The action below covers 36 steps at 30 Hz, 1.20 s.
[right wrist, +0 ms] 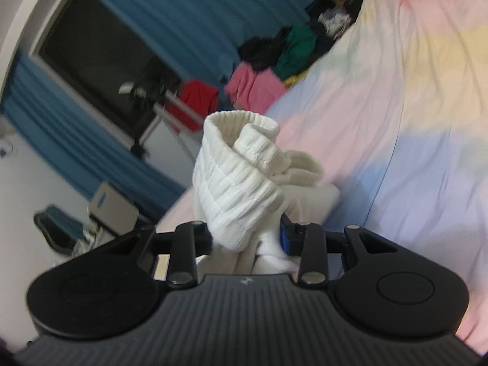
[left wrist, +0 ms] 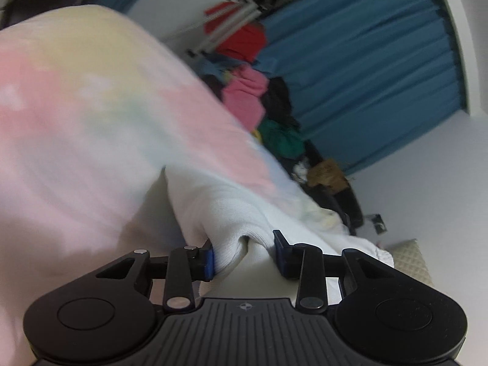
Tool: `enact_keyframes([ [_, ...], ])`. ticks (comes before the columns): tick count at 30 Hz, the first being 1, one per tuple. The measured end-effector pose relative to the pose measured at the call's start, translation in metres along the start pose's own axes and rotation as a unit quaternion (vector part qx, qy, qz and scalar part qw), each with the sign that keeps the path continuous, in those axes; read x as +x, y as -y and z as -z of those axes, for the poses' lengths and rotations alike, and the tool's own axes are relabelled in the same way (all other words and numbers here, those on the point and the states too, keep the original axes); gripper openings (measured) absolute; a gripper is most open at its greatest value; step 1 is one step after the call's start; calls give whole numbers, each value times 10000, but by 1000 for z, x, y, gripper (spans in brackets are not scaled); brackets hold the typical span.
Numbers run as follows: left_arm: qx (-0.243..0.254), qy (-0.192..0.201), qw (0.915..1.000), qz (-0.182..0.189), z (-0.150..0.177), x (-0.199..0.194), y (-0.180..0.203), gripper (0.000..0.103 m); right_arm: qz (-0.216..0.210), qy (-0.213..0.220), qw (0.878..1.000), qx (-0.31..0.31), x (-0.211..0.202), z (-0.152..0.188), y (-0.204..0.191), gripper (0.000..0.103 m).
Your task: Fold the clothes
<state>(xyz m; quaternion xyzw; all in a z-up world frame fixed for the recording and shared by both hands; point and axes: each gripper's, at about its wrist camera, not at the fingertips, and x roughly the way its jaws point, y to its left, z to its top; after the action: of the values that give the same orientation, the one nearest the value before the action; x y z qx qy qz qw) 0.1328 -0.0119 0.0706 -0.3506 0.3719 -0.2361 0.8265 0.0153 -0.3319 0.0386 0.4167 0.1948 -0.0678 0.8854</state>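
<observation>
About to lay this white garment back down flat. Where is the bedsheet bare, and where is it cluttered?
Bare sheet: the broad pastel bedsheet beside the right gripper, up to the clothes pile at its far edge. That edge is crowded with pink, green and black clothes. Both the right and the left gripper hold the white garment.

Black ribbed left claw [left wrist: 244,254], blue pads [left wrist: 209,260], silver rivets

Both my wrist cameras sit close above the pastel bedsheet [left wrist: 76,106], facing the clothes pile [right wrist: 259,82] beyond it.
</observation>
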Motion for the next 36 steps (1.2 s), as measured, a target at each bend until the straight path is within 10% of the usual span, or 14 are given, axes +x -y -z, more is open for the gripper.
enact_keyframes([
  [9, 630, -280, 9966, 458, -11, 181, 169, 37, 617, 721, 9939, 569, -15, -167, 62, 38],
  [15, 854, -709, 9922, 574, 18, 306, 217, 37, 1081, 974, 9814, 1255, 8, -232, 144, 38],
  [27, 1707, -1136, 9783, 288, 92, 377, 86, 40, 1403, 1233, 9770, 1026, 58, -138, 233, 39],
  [36, 2558, -1115, 9601, -184, 106, 333, 112, 52, 1505, 715, 9622, 2156, 31, -95, 274, 47],
])
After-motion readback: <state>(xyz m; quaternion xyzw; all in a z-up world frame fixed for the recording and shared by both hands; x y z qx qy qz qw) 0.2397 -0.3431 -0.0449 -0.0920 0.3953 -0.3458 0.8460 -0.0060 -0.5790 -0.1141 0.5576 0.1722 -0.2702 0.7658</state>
